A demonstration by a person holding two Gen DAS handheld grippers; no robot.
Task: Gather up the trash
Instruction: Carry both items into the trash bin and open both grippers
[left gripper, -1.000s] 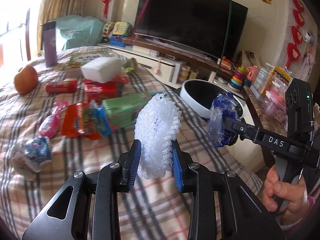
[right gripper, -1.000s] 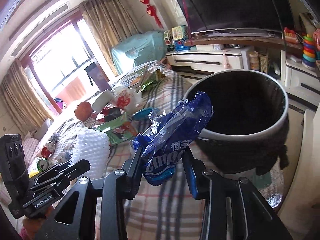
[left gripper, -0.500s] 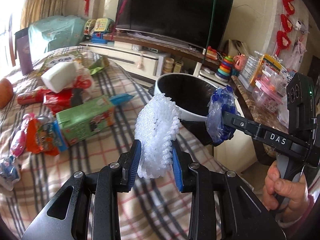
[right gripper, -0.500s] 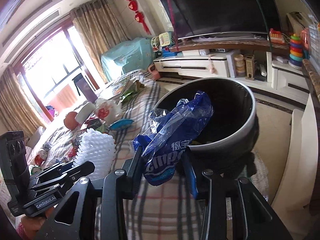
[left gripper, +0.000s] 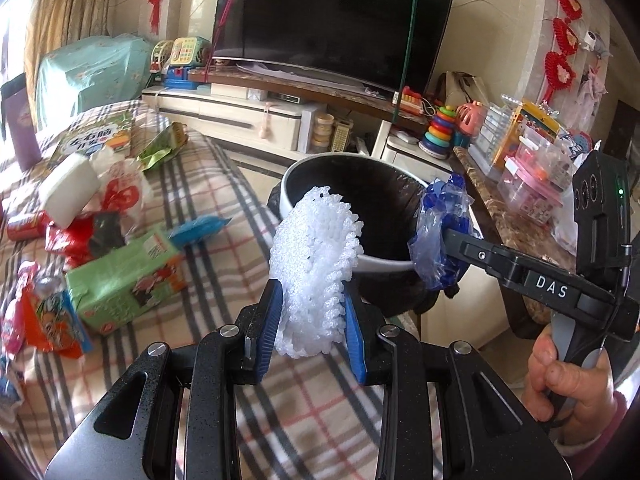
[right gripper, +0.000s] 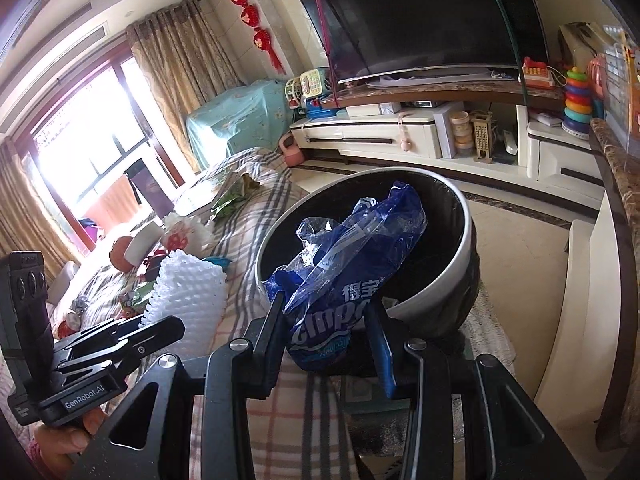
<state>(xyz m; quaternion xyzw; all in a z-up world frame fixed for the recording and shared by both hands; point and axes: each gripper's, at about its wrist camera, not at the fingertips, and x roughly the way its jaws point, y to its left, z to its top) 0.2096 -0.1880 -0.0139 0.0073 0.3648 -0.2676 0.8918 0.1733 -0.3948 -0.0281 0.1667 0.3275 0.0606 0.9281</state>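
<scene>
My left gripper is shut on a white foam net sleeve, which stands up between the blue pads. My right gripper is shut on a crumpled blue plastic wrapper. In the left wrist view the same wrapper hangs at the near right rim of the bin. The round white-rimmed trash bin with a black liner stands just past the bed's edge. Both gripped pieces hover close to its near rim. In the right wrist view the foam sleeve sits left of the bin.
On the plaid bed cover lie a green carton, red wrappers, a white block, a blue wrapper and colourful packets. A TV on a low cabinet stands behind. A marble counter with toys runs right.
Both grippers moved with their loads toward the bin, which now looms larger and nearer. The bed litter slid to the left of the left wrist view. Neither grip changed.
</scene>
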